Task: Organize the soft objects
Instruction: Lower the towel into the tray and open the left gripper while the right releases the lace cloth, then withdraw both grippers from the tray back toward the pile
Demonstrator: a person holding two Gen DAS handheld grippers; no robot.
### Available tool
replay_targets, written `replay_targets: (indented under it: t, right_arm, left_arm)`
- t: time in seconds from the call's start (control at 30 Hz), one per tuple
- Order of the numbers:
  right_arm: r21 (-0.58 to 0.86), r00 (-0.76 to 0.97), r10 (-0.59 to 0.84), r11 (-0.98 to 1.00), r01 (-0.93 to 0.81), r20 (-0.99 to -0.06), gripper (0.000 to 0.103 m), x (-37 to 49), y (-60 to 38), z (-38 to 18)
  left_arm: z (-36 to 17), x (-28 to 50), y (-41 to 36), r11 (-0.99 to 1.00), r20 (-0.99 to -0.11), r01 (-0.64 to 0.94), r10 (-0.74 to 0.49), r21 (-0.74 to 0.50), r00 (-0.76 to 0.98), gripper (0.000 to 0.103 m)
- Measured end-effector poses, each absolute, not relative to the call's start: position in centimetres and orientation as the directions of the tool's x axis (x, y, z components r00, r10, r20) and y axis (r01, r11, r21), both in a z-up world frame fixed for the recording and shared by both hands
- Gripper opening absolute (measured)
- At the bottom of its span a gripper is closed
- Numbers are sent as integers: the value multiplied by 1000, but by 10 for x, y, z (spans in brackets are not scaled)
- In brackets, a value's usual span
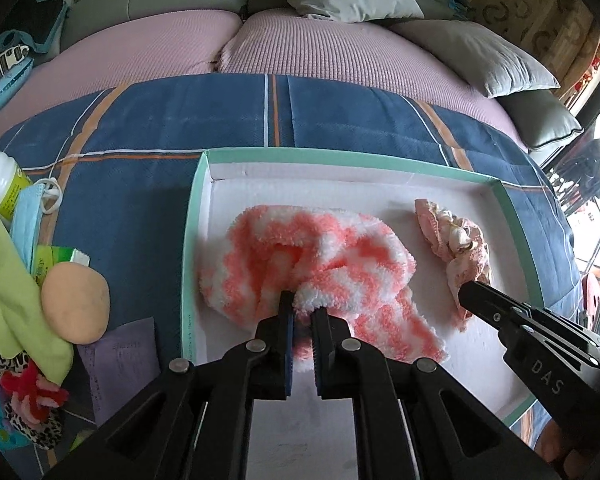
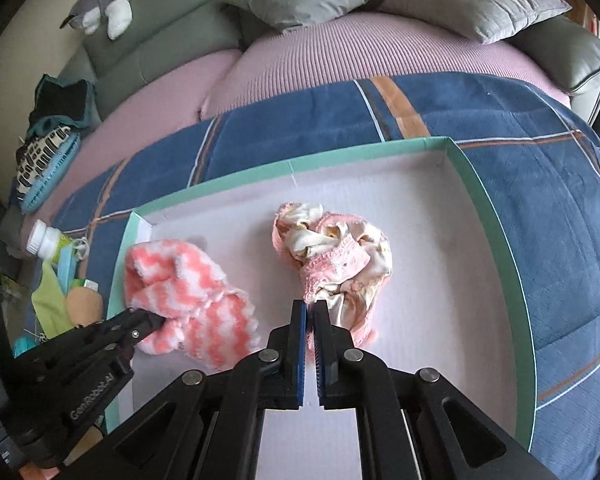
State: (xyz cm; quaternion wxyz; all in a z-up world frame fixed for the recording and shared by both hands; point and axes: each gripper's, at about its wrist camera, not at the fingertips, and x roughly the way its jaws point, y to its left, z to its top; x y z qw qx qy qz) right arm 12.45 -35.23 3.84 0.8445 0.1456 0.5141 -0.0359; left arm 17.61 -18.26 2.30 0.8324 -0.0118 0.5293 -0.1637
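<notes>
Inside the green-rimmed tray (image 1: 518, 216), the left gripper (image 1: 303, 307) is pinching the fluffy striped sock (image 1: 320, 256) at the near left, while the right gripper (image 2: 310, 307) is clamping the limp lace-trimmed garment (image 2: 336, 248); both look light, floppy, best pinched at bunched folds.

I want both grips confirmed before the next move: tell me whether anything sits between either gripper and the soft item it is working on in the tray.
Nothing visible does. The left gripper is shut on the fuzzy striped sock, and the right gripper is shut on the pink lace cloth. Both lie apart inside the green-rimmed tray.
</notes>
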Motion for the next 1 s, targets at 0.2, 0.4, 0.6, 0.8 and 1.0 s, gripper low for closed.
replay_targets:
  t: [0.2, 0.4, 0.6, 0.8, 1.0]
  right_arm:
    - [167, 468, 48, 962, 215, -882, 6, 126, -346, 48]
    - [112, 462, -8, 966, 233, -887, 6, 122, -344, 56]
    - [93, 489, -30, 970, 225, -872, 6, 117, -340, 68]
    - [58, 460, -54, 972, 227, -886, 6, 119, -336, 59]
    - [43, 452, -71, 971, 237, -889, 21, 120, -336, 53]
  left_arm:
    - [35, 172, -179, 940, -861, 287, -296, -186, 413, 32]
    - [53, 167, -168, 940, -835, 286, -303, -184, 460, 37]
    - [70, 164, -156, 946, -805, 272, -299, -178, 513, 43]
    - [69, 167, -154, 946, -805, 268, -299, -181, 512, 44]
    - [65, 166, -154, 953, -812, 258, -275, -160, 515, 53]
